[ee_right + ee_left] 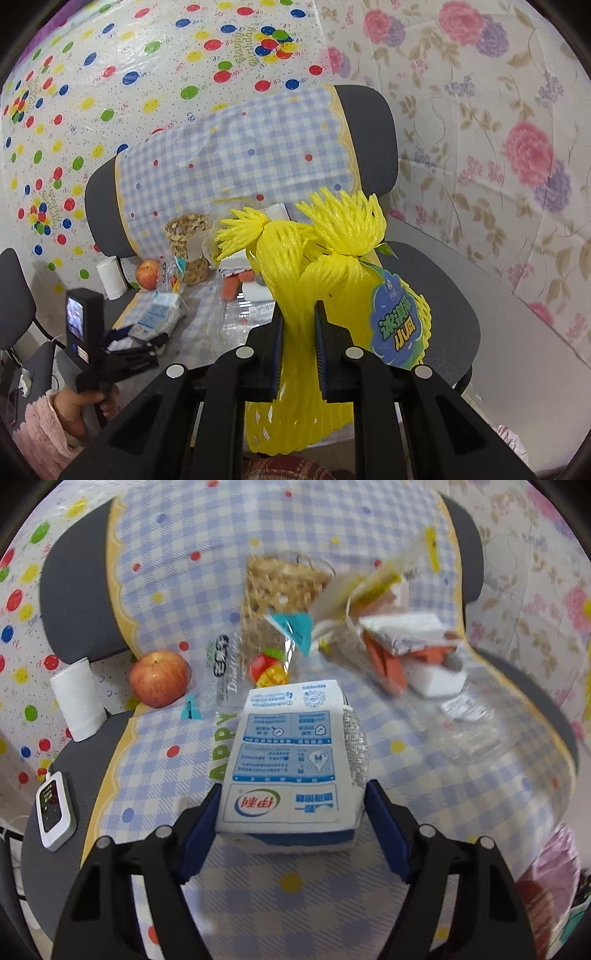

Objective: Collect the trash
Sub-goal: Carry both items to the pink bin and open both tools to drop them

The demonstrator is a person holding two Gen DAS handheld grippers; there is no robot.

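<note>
We had the milk carton (291,764) lying just in front of the apple (159,677), our left gripper (291,830) open astride it, pads seemingly not yet pressing. Light, crushable, so squeeze the flat sides gently. Our right gripper (298,350) was clamped on soft yellow foam netting (295,258).

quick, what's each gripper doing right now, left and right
Left gripper: open, jaws around the milk carton, pads not clearly pressing it.
Right gripper: shut on the yellow foam net.

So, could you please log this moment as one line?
left gripper: around milk carton, on checked cloth | right gripper: shut on yellow foam net
</note>
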